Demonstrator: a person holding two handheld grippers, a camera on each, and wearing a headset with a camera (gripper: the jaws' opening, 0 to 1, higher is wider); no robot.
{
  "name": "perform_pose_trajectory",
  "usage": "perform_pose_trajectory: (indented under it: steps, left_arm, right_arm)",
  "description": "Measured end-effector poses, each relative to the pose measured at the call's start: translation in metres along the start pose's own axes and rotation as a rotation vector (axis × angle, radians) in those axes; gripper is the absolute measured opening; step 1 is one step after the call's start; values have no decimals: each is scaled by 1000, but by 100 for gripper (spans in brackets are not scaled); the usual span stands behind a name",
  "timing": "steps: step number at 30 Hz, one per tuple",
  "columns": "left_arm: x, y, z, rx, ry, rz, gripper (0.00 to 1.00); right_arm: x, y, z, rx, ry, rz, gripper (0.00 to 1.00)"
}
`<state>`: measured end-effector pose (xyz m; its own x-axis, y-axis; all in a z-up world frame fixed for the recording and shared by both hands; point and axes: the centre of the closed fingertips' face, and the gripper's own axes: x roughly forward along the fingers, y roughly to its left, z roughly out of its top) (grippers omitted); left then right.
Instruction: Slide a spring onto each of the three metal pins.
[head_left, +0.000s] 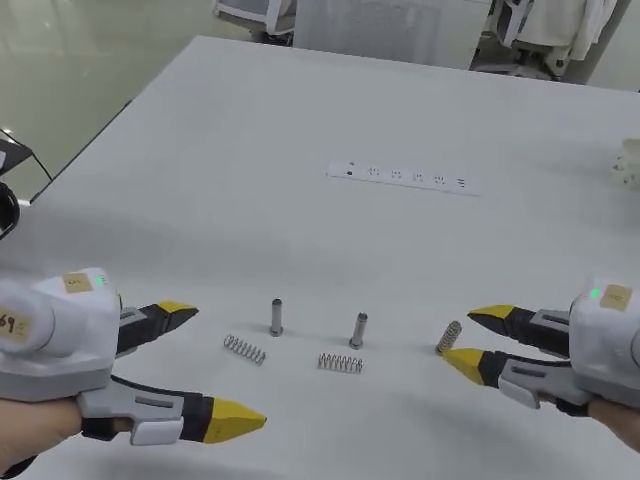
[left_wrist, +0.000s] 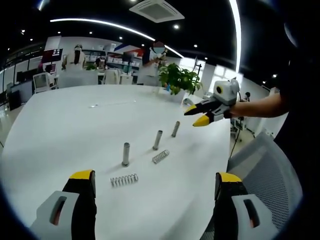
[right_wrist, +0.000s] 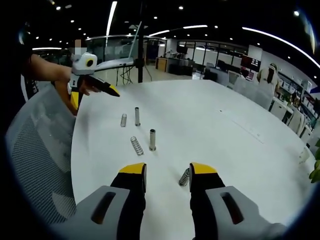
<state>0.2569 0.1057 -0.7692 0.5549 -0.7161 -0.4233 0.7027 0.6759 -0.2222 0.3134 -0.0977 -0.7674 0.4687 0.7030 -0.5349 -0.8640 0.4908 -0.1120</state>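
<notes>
On the desk (head_left: 300, 120), a pin (head_left: 276, 316) and a second pin (head_left: 359, 330) stand bare with a spring (head_left: 244, 349) and a second spring (head_left: 340, 363) loose beside them, a third spring (head_left: 449, 336) stands tilted at your right gripper (right_wrist: 167, 170), perhaps already on its pin, and both it and your left gripper (left_wrist: 155, 176) have their fingers apart and empty.

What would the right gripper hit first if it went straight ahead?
The right gripper would most likely meet the tilted spring, just ahead between its jaw tips, though depth is unclear.
</notes>
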Motion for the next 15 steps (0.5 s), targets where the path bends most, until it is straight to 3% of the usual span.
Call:
perform_pose_trajectory:
  steps: [15]
  left_arm:
    - [0,-2,-1,0,2,-5,96]
  right_arm:
    - [2,26,-6,-46,33,76,31]
